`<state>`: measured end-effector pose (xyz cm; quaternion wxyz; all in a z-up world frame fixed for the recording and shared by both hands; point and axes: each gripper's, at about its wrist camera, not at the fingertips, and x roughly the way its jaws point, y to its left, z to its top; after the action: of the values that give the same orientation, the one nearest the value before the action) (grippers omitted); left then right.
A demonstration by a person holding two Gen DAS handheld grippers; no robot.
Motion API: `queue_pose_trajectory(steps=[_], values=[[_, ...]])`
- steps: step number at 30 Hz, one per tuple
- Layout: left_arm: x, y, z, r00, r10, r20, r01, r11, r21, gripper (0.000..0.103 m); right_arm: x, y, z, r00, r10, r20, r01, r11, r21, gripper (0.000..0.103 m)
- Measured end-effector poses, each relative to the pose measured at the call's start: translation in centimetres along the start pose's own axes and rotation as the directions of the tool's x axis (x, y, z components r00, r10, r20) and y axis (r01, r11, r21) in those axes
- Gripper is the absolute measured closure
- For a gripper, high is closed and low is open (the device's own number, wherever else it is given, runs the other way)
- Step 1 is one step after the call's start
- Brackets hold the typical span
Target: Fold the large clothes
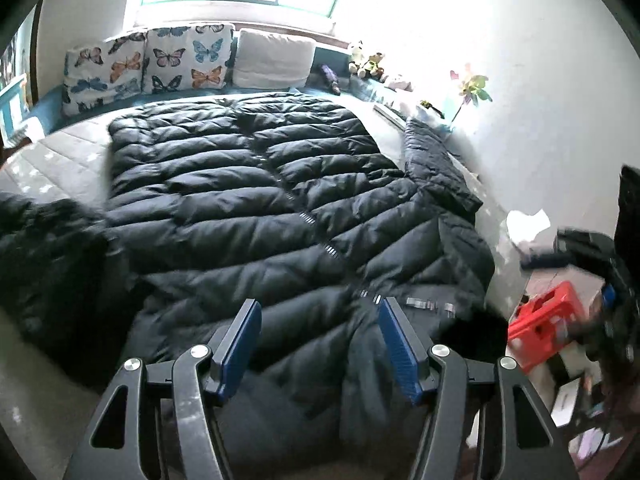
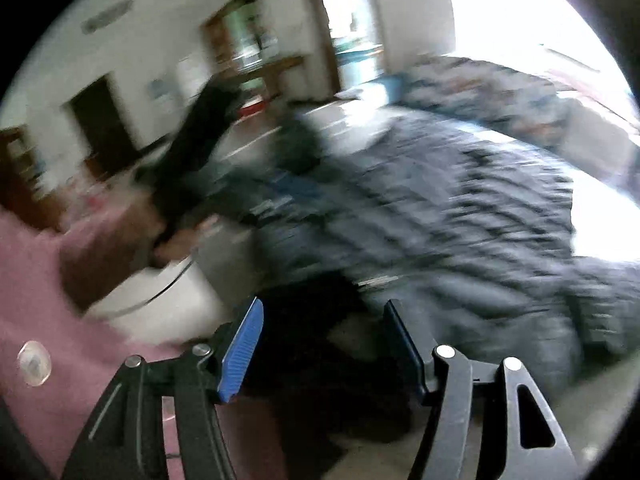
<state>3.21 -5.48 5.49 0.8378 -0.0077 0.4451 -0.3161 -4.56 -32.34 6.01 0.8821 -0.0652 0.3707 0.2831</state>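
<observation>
A large black puffer jacket lies spread flat on a grey bed, zip up the middle. One sleeve reaches to the right, the other to the left. My left gripper hovers open over the jacket's near end, its blue pads apart and nothing pinched between them. In the right wrist view everything is motion-blurred: my right gripper is open and empty, near the bed's edge, with the jacket ahead to the right. A hand holding a dark tool shows at left.
Butterfly cushions, a white cushion and plush toys line the far side under a bright window. A red crate sits on the floor at right. A white round container and a pink garment are near the right gripper.
</observation>
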Motion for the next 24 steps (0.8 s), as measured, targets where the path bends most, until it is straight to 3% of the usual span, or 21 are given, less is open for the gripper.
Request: queue_pose_trajectory(steps=[4, 7, 12, 14, 18, 24], values=[[2.1, -1.3, 0.2, 0.998, -0.057, -0.024, 0.057, 0.998, 0.023, 0.041, 1.6, -4.1, 0.4, 0.99, -0.139, -0.001, 0.138, 0.984, 0.111, 0.034], [3.3, -3.1, -0.9, 0.995, -0.084, -0.06, 0.089, 0.992, 0.088, 0.044, 4.0, -5.8, -0.4, 0.989, -0.141, -0.046, 0.146, 0.977, 0.152, 0.034], [4.5, -4.3, -3.2, 0.992, -0.076, -0.103, 0.091, 0.985, 0.149, 0.044, 7.5, -4.9, -3.3, 0.979, -0.123, -0.161, 0.142, 0.983, 0.114, 0.034], [5.7, -4.2, -4.6, 0.986, -0.093, -0.141, 0.112, 0.985, 0.129, 0.044, 9.0, -3.6, -5.4, 0.962, -0.178, -0.208, 0.191, 0.981, 0.039, 0.034], [6.1, -4.7, -6.0, 0.992, -0.053, -0.111, 0.072, 0.981, 0.177, 0.044, 8.1, -2.2, -4.9, 0.95, -0.232, -0.207, 0.232, 0.972, -0.024, 0.034], [4.5, -3.2, -5.7, 0.99, -0.102, -0.099, 0.111, 0.989, 0.093, 0.044, 6.6, -2.0, -2.2, 0.961, -0.258, -0.1, 0.258, 0.966, -0.014, 0.034]])
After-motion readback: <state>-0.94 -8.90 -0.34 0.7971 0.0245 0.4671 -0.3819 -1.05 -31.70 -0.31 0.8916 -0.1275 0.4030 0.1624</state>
